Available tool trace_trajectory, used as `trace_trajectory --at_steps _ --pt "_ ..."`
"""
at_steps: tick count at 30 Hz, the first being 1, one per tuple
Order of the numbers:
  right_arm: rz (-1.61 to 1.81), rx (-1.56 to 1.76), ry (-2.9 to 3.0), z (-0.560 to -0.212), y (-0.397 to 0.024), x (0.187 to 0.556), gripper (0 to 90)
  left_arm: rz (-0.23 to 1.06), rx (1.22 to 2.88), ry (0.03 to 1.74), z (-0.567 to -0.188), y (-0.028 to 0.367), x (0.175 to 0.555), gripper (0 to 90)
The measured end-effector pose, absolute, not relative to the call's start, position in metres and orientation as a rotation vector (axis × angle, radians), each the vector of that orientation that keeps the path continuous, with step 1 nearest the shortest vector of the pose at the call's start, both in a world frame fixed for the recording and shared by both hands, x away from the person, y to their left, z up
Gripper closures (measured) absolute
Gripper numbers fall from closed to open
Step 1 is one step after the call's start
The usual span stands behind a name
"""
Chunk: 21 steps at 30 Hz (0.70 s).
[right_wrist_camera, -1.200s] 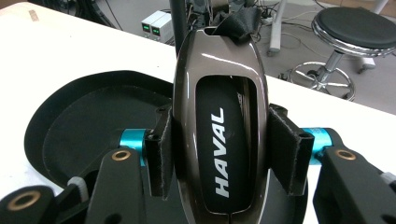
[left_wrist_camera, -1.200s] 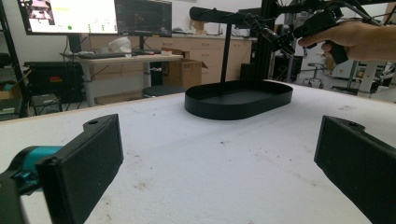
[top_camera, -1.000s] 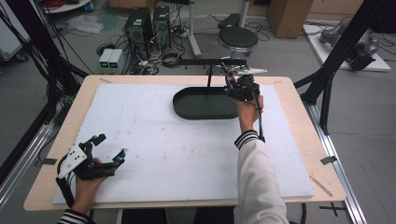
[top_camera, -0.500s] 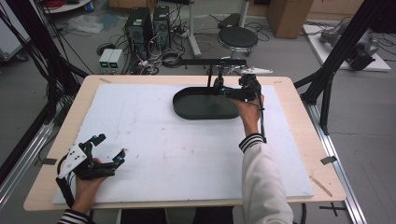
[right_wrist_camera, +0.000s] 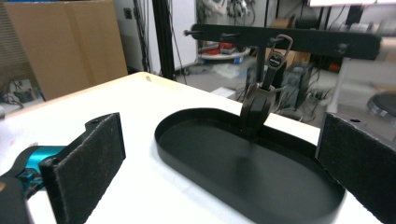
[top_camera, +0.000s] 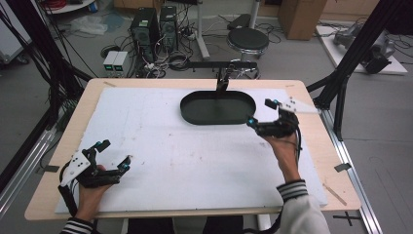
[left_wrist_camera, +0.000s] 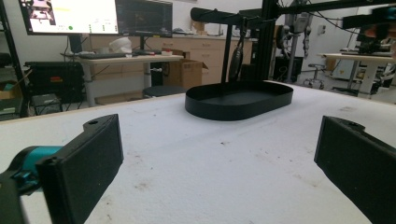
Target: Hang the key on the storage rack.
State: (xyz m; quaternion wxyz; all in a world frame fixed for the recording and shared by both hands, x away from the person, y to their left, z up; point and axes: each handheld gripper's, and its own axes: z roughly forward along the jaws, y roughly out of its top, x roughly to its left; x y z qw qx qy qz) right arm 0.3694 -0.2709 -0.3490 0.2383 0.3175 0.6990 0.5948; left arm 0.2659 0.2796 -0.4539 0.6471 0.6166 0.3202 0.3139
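Observation:
A black oval tray (top_camera: 195, 116) lies at the back middle of the white mat, its wall (left_wrist_camera: 238, 106) and floor (right_wrist_camera: 243, 175) bare. Behind it stands a black bar rack (top_camera: 221, 65). From one of its pegs a dark fob on a strap (top_camera: 222, 86) hangs over the tray's far rim; the fob (right_wrist_camera: 258, 108) hangs straight down. My right gripper (top_camera: 260, 112) is open at the tray's right end, nothing between its jaws. Near the front left corner my left gripper (top_camera: 115, 152) rests open and empty, its pads (left_wrist_camera: 86, 161) wide apart.
The white mat (top_camera: 185, 161) covers most of the wooden table (top_camera: 336, 161). Black frame posts (top_camera: 350, 63) rise beside the table's right edge. Computers, cables and a stool (top_camera: 248, 39) sit on the floor beyond the far edge.
My right gripper has drawn back from the rack toward the person, to the tray's right end. The fob now hangs free on its peg. The left gripper has not moved.

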Motion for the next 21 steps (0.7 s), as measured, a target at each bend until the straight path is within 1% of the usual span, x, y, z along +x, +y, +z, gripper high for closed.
trace_trajectory --at_steps 4,8,14,21 --pt "1.694 0.787 1.812 -0.372 -0.288 0.330 0.3 0.710 1.396 0.730 -0.454 0.281 0.265 1.7" --pt "1.710 0.801 1.746 -0.398 -0.302 0.308 0.3 0.701 1.389 0.738 -0.454 0.282 0.266 1.7" --pt "1.703 0.852 1.716 -0.431 -0.310 0.297 0.3 0.713 1.386 0.735 -0.454 0.282 0.263 1.7" --pt "1.679 0.883 1.694 -0.449 -0.311 0.294 0.3 0.730 1.388 0.718 -0.454 0.282 0.260 1.7"
